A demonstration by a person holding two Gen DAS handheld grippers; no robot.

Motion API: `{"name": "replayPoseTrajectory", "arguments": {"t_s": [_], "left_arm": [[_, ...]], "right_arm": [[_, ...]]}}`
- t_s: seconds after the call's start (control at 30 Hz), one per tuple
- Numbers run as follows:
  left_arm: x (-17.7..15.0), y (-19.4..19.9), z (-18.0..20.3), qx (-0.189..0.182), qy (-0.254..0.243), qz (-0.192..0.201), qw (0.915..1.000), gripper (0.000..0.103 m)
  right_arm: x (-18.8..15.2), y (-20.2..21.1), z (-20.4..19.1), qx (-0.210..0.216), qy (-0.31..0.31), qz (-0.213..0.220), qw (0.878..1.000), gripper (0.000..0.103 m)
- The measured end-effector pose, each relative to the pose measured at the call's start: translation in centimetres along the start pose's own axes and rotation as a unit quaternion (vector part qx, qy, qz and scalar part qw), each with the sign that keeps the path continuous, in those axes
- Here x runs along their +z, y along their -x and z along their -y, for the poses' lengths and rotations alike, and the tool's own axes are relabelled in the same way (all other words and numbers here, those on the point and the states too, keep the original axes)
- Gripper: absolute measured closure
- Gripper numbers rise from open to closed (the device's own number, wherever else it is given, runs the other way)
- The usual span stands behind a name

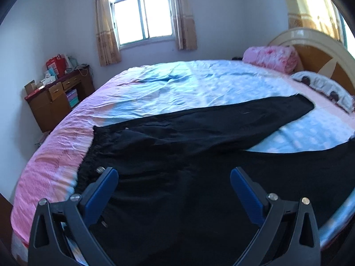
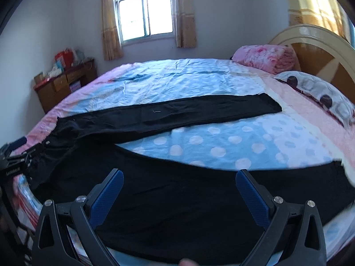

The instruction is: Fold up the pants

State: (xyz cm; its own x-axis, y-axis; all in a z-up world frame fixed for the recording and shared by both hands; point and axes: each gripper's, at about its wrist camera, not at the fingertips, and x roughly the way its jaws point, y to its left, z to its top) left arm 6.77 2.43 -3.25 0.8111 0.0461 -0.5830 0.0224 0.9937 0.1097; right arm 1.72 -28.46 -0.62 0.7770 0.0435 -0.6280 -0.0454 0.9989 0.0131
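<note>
Black pants (image 1: 199, 133) spread flat on the bed (image 1: 177, 84)

The pants (image 2: 177, 199) are seen unfolded, of plain black cloth; the gathered waistband is laid toward the bed's left edge, over the pink border of the sheet; the two legs are splayed apart in a V toward the right, with blue polka-dot sheet shown between them; the far leg is stretched straight toward the headboard end, its hem squared off; the near leg is laid along the bed's near edge.
</note>
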Motion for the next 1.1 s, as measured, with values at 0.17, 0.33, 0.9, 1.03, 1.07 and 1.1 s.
{"name": "replayPoseTrajectory", "arguments": {"t_s": [0.17, 0.33, 0.9, 1.03, 1.07, 1.1], "left_arm": [[3.2, -5.3, -5.6, 0.043, -0.001, -0.015, 0.9990, 0.000], [6.0, -12.0, -11.9, 0.072, 0.036, -0.049, 0.9956, 0.001], [5.7, -24.9, -20.4, 0.008, 0.113, -0.160, 0.9806, 0.036], [5.8, -26.7, -20.1, -0.007, 0.107, -0.178, 0.9783, 0.039], [5.7, -27.0, -19.8, -0.005, 0.099, -0.182, 0.9783, 0.038], [5.7, -27.0, -19.8, -0.007, 0.100, -0.181, 0.9784, 0.037]], "right_arm": [[5.7, -2.8, 6.4, -0.007, -0.021, -0.017, 1.000, 0.001], [11.4, -9.6, 14.0, -0.047, -0.069, -0.052, 0.995, 0.001], [19.9, -28.4, 25.9, -0.118, -0.125, -0.122, 0.978, 0.005], [19.8, -31.1, 26.4, -0.118, -0.111, -0.139, 0.977, 0.021], [19.8, -31.6, 26.7, -0.118, -0.112, -0.141, 0.977, 0.021], [19.8, -31.9, 26.9, -0.118, -0.114, -0.141, 0.976, 0.021]]}}
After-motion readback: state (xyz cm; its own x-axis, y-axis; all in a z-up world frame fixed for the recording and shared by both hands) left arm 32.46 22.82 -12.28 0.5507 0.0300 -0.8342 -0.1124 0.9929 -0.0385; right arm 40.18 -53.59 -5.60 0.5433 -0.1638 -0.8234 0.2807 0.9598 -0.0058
